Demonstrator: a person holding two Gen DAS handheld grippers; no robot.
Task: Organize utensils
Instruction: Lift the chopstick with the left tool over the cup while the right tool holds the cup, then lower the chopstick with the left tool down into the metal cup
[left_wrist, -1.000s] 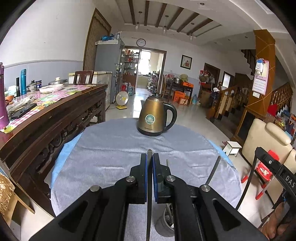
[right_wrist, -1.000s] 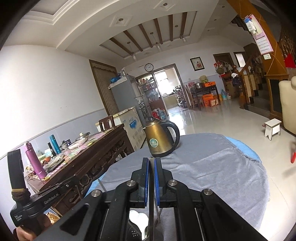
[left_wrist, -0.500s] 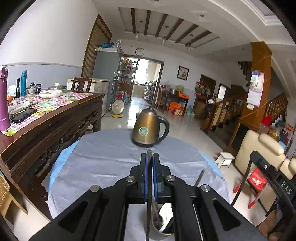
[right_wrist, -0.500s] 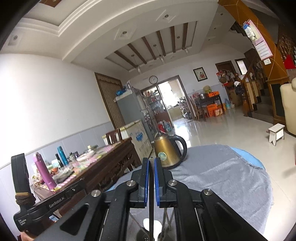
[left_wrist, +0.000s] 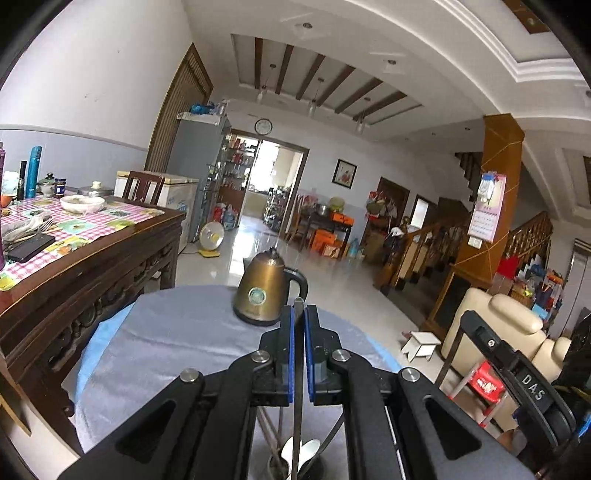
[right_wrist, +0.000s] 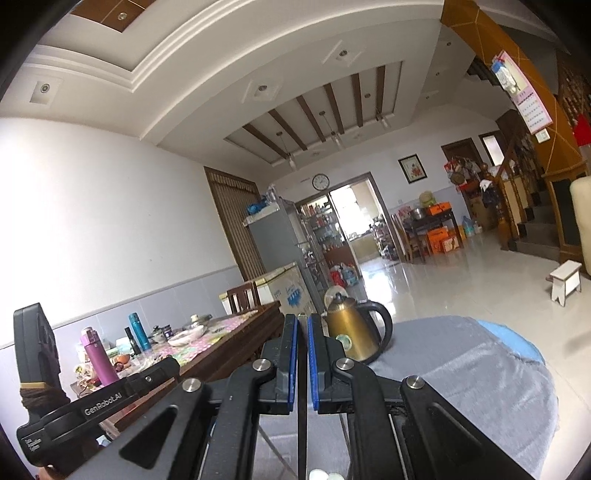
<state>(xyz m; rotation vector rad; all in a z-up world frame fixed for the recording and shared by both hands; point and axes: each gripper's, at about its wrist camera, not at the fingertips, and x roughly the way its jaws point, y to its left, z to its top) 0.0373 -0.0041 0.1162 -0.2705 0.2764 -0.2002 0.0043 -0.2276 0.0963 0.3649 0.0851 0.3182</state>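
My left gripper (left_wrist: 298, 314) is shut on a thin metal utensil handle (left_wrist: 297, 417) that hangs down between its blue pads. Below it, spoon bowls (left_wrist: 308, 448) and other handles stand in a holder at the bottom edge. My right gripper (right_wrist: 302, 321) is shut on another thin dark utensil handle (right_wrist: 302, 435), also hanging straight down; pale utensil tips (right_wrist: 317, 473) show beneath it. The holder itself is mostly hidden by both grippers. Each view shows the other gripper's body at its edge.
A round table with a grey cloth (left_wrist: 177, 343) carries a bronze kettle (left_wrist: 263, 288), also seen in the right wrist view (right_wrist: 351, 332). A dark wooden sideboard (left_wrist: 92, 266) with bottles and dishes stands to the left. A cream armchair (left_wrist: 495, 325) is at the right.
Both grippers have risen and tilted upward, each still holding its utensil. The table and kettle have dropped lower in both views, and the holder has slipped to the bottom edge.
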